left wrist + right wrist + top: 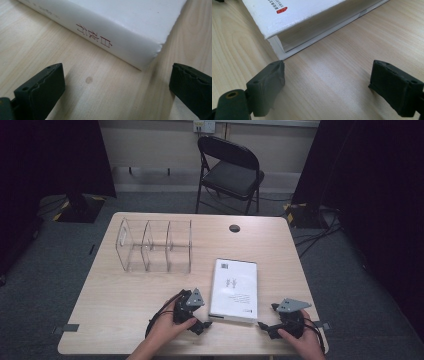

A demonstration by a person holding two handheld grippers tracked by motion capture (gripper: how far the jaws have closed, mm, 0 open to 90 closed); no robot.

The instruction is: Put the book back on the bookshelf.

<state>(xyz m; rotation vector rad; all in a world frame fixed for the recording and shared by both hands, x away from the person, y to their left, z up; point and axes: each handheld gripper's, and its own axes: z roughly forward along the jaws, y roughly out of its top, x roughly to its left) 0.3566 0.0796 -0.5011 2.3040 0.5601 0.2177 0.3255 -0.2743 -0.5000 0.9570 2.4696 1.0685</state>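
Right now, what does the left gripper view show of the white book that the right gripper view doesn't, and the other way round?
Left gripper view: the book's rounded spine with red characters printed along it, and a small round mark on the wood.
Right gripper view: the book's page edges between its covers, and a red stamp on the cover.
Both: a near corner of the same white book lying flat on the wooden table, framed by open black fingers.

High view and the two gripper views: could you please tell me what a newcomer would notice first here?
Probably the white book lying flat on the near right part of the wooden table, flanked by the left gripper and the right gripper, both with jaws open beside its near corners. Next, the clear three-bay organizer at the table's far left, and a black folding chair beyond.
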